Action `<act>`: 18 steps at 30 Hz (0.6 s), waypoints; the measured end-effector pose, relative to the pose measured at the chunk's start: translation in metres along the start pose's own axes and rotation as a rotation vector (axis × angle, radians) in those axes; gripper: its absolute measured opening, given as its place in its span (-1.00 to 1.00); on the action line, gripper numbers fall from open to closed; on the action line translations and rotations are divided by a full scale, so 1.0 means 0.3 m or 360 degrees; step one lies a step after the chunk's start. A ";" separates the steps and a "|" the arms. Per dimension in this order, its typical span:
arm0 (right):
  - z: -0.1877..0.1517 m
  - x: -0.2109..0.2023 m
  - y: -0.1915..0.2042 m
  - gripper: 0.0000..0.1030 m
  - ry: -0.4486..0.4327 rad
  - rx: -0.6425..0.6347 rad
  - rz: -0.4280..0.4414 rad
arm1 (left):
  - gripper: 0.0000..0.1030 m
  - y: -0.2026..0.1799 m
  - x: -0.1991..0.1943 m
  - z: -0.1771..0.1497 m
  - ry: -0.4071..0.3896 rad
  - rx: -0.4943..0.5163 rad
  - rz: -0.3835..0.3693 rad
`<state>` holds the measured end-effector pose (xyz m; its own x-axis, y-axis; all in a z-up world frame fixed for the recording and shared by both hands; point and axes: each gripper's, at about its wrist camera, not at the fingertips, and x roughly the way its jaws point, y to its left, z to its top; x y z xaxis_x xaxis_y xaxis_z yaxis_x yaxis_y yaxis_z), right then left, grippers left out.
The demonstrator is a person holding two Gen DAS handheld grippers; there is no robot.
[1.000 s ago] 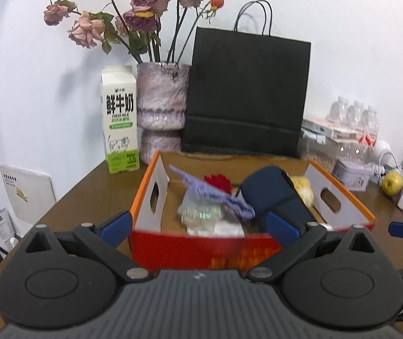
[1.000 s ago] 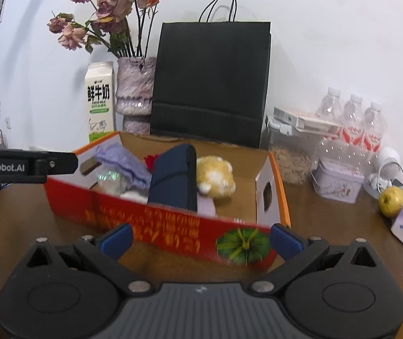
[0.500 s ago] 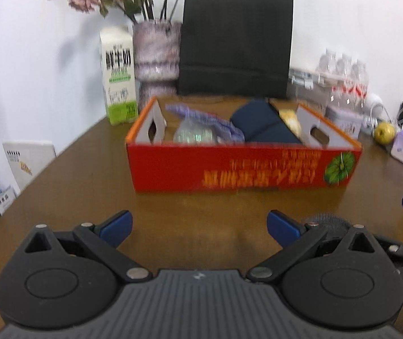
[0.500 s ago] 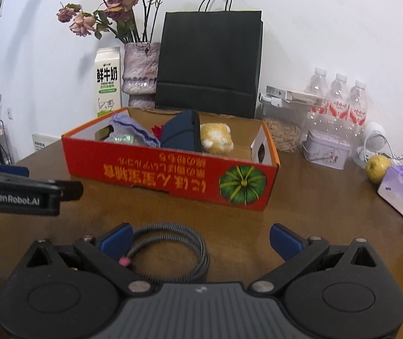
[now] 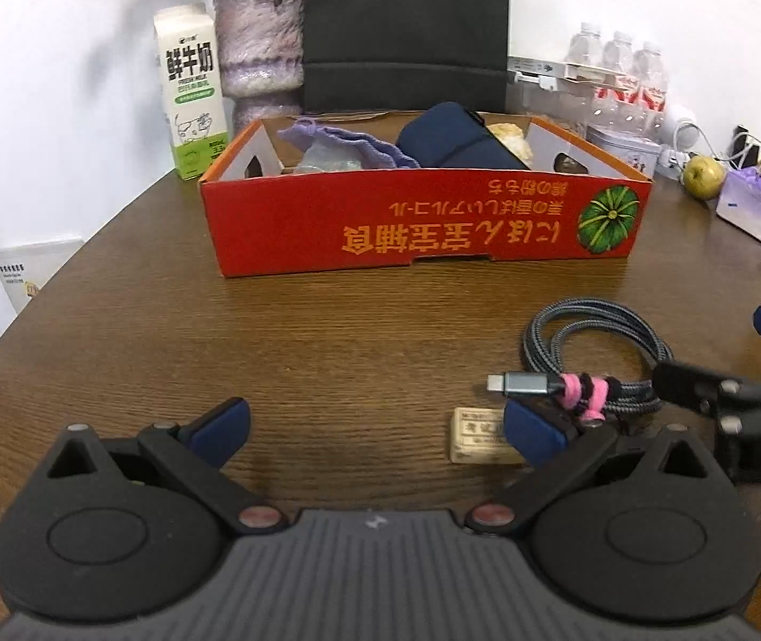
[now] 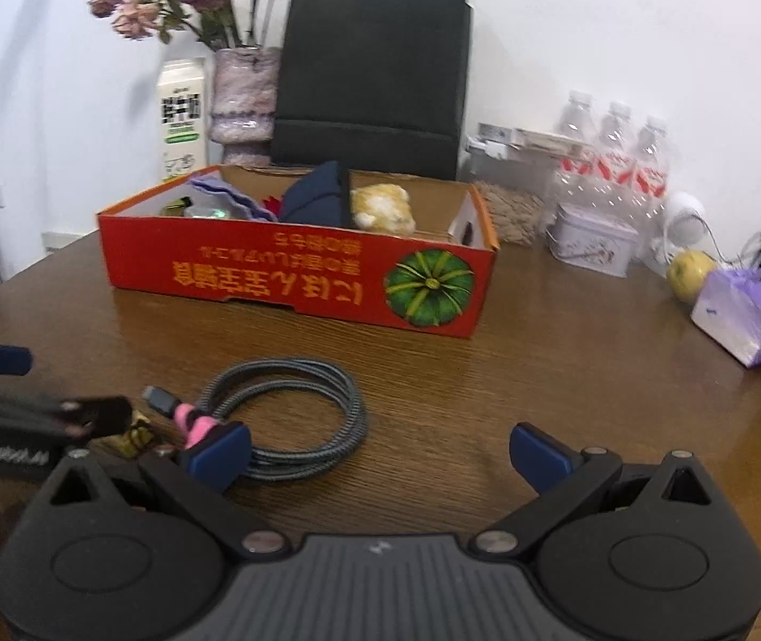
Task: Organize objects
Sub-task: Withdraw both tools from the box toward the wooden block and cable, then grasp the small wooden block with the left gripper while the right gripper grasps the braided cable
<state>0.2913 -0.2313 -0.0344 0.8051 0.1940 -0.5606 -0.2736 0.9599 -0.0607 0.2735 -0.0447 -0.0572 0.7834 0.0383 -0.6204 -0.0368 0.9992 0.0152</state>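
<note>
Left wrist view: the left gripper (image 5: pixel 375 424) hangs low over the brown wooden table (image 5: pixel 327 342), its blue-padded fingers (image 5: pixel 219 423) spread wide apart with nothing between them. A coiled grey braided USB cable (image 5: pixel 591 350), bound by a pink tie (image 5: pixel 586 390), lies on the table just ahead of the right-hand finger, its metal plug pointing left. A small tan printed block (image 5: pixel 479 435) rests on the table beside that finger, partly hidden by it. The right gripper (image 5: pixel 754 416) enters from the right edge, close to the cable; how its fingers stand cannot be told here. Farther back, toward the far edge of the table, stands a red cardboard box (image 5: pixel 423 224) holding a dark blue pouch (image 5: pixel 455 139), a lilac cloth (image 5: pixel 348 141) and a pale plush toy (image 5: pixel 511 139). Behind it are a milk carton (image 5: pixel 190 91), a vase (image 5: pixel 263 64) and a black paper bag (image 5: pixel 404 26).

Right wrist view: the right gripper (image 6: pixel 377 454) also has its fingers (image 6: pixel 538 454) wide apart and empty. The cable coil (image 6: pixel 295 416) lies on the table (image 6: pixel 540 374) ahead of the left-hand finger, which overlaps the coil's near edge. The left gripper (image 6: pixel 22 427) shows blurred at the left edge, next to the plug end. The box (image 6: pixel 295 272) sits beyond, with water bottles (image 6: pixel 615 160), a tin (image 6: pixel 591 243), a yellow-green fruit (image 6: pixel 690 272) and a lilac packet (image 6: pixel 740 315) near the right edge.
</note>
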 end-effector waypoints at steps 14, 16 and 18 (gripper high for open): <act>-0.003 0.023 -0.011 1.00 0.0030 0.0029 -0.0013 | 0.68 -0.041 0.024 -0.017 0.0022 0.0072 -0.0097; -0.005 0.025 -0.008 1.00 0.0028 0.0028 -0.0010 | 0.52 -0.045 0.018 -0.017 0.0010 0.0081 -0.0114; -0.006 0.026 -0.007 1.00 0.0027 0.0032 -0.0006 | 0.31 -0.050 0.011 -0.019 0.0000 0.0094 -0.0136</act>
<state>0.2973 -0.2321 -0.0401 0.7968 0.1873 -0.5745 -0.2602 0.9644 -0.0464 0.2732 -0.0595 -0.0640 0.7822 -0.0474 -0.6213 0.0671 0.9977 0.0084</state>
